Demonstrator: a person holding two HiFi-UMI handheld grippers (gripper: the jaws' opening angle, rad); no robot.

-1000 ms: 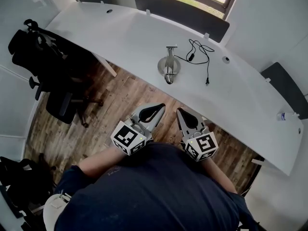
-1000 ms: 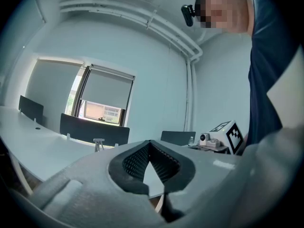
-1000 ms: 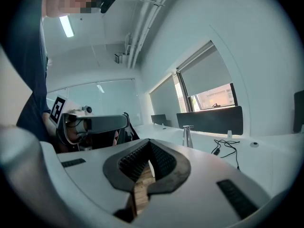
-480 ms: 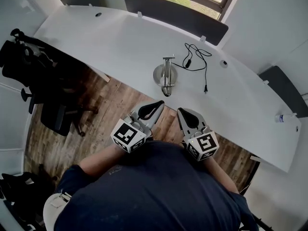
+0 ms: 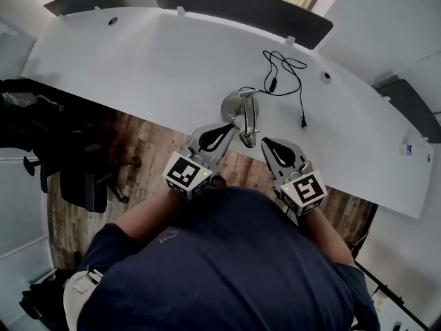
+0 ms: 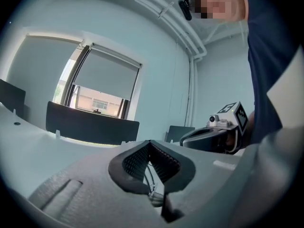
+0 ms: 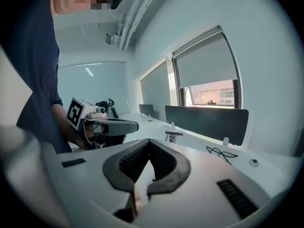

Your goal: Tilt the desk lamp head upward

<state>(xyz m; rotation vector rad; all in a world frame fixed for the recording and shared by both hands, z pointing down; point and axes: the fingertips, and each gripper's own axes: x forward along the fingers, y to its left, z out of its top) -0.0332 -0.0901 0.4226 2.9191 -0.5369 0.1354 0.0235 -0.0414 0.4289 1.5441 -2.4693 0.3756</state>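
Both claws pressed closed, nothing held. Left claw (image 5: 229, 125) just beside desk lamp (image 5: 238, 107), contact unclear. Right claw (image 5: 266, 142) near lamp, on its other side. Lamp stands on white desk (image 5: 138, 61) near front edge, between claw tips. Black cable (image 5: 286, 71) lies loose behind lamp.

Open white desk (image 5: 138, 61) left of desk lamp (image 5: 244, 112), black cable (image 5: 284, 71) behind it, dark screen (image 5: 234, 2) along far edge
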